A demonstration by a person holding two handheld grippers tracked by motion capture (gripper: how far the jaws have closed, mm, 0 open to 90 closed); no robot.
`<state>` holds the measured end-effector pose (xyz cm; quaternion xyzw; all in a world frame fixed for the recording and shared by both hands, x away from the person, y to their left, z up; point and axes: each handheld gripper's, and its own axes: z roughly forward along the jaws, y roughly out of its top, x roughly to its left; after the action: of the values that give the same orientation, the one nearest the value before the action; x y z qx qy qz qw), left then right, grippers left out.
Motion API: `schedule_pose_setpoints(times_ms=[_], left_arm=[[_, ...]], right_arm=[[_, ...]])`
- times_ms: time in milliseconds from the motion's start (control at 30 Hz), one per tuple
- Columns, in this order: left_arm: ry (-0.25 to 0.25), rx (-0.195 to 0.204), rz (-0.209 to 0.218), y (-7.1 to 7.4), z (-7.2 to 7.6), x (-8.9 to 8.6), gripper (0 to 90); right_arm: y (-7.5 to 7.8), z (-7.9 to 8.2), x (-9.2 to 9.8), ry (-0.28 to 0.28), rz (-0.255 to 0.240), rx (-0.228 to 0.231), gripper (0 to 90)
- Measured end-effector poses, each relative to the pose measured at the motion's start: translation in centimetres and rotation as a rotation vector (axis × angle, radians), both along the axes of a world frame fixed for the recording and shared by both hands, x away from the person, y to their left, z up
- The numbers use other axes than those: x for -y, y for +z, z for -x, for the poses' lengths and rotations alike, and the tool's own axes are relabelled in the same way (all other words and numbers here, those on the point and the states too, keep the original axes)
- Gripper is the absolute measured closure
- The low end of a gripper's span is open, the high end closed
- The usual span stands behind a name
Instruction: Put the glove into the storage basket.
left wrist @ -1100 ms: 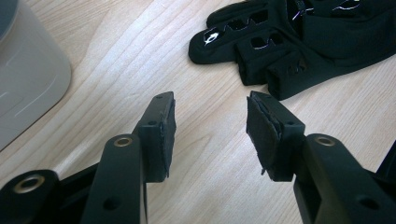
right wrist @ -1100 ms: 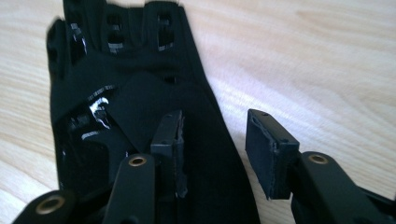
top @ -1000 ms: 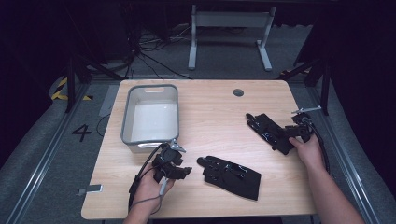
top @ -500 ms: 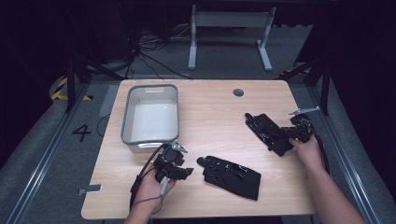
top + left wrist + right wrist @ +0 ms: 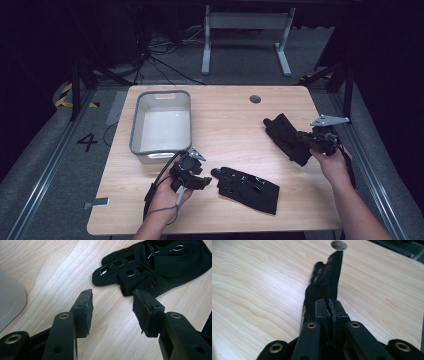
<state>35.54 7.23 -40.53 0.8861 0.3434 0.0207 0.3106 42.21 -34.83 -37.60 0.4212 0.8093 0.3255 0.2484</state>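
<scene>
The right tool (image 5: 329, 305), just closed, pinched one glove (image 5: 287, 137) by its edge, above the worktop (image 5: 230, 115); such a thin hold could slip. The left tool (image 5: 112, 306) waited half open before the other glove (image 5: 247, 186).

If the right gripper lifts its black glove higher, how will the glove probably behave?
Probably floppy: the glove looks like thin fabric and droops from the right gripper, whose fingers pinch one edge. Likely light, as a small pinch holds it. It should not roll.
</scene>
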Motion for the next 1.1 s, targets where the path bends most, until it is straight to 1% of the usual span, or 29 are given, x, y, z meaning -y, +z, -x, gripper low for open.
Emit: schedule_pose_setpoints(times_ms=[67,167,267,333,500,567,633,700,833,900,1000,1033,1100], left_arm=[[-0.008,0.003,0.000,0.0,-0.1,0.2,50.8],[-0.013,0.003,0.004,0.1,-0.3,0.5,50.8],[-0.023,0.007,0.002,0.1,-0.5,0.8,50.8],[-0.027,0.009,0.005,0.2,-0.6,0.9,50.9],[-0.029,0.018,0.009,0.4,-0.7,1.0,51.0],[-0.025,0.018,0.011,0.4,-0.7,0.8,50.9],[-0.020,0.019,0.012,0.5,-0.7,0.7,50.9],[-0.014,0.018,0.018,0.5,-0.8,0.5,50.9],[-0.009,0.021,0.021,0.6,-0.8,0.3,51.0],[-0.010,0.021,0.021,0.6,-0.8,0.3,51.0],[-0.011,0.022,0.020,0.6,-0.8,0.3,51.0],[-0.010,0.022,0.020,0.6,-0.7,0.3,51.0],[-0.008,0.022,0.021,0.6,-0.7,0.3,51.0]], right_arm=[[0.5,0.6,-0.4,0.017,-0.009,0.010,86.2],[1.3,1.7,-1.0,0.058,-0.025,0.027,86.2],[1.9,2.6,-1.7,0.096,-0.029,0.042,86.2],[2.3,3.4,-2.5,0.129,-0.025,0.059,86.2],[2.8,4.7,-4.4,0.195,-0.018,0.071,86.2],[2.9,5.1,-5.0,0.219,-0.015,0.070,86.2],[2.9,5.4,-5.6,0.244,-0.024,0.068,86.2],[2.8,5.7,-6.2,0.268,-0.019,0.063,86.2],[2.6,6.0,-7.0,0.298,-0.019,0.056,86.2],[2.3,6.3,-7.7,0.326,-0.009,0.053,86.1],[2.1,6.4,-8.1,0.340,-0.005,0.049,86.1],[1.8,6.5,-8.6,0.352,0.013,0.051,86.1],[1.7,6.6,-8.9,0.361,0.023,0.055,86.1]])
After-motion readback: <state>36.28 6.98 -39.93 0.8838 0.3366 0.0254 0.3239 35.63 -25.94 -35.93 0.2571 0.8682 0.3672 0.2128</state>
